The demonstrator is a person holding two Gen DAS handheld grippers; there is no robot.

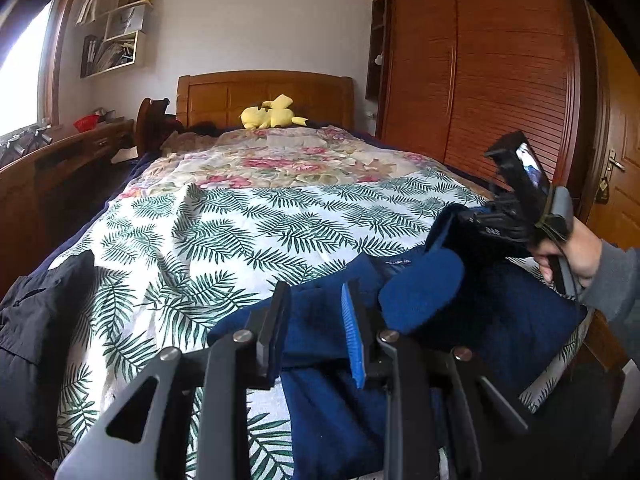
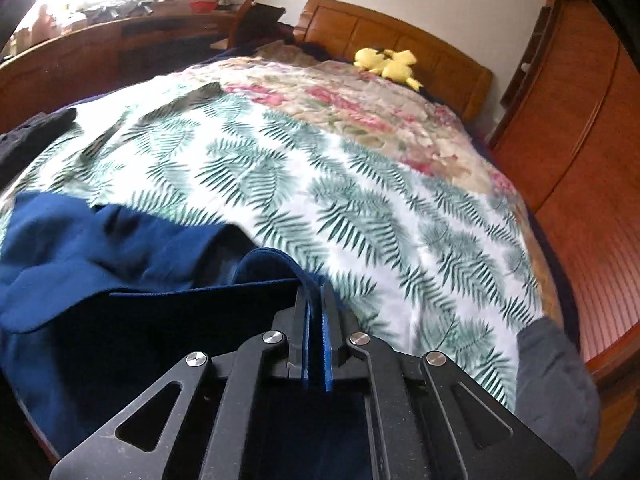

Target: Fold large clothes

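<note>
Two grippers worked over one blue garment heaped at the near end of the bed. Left gripper: jaws narrowly parted, blue fabric between them, though whether the pads pressed it could not be told. Right gripper: jaws pinched together on a thin edge of the garment, which looped up just ahead of the fingertips. One hand (grey sleeve) gripped its handle. One black garment lay at the bed's left edge. One yellow plush toy sat by the headboard; two patterned covers lay on the bed, leafy and floral.
</note>
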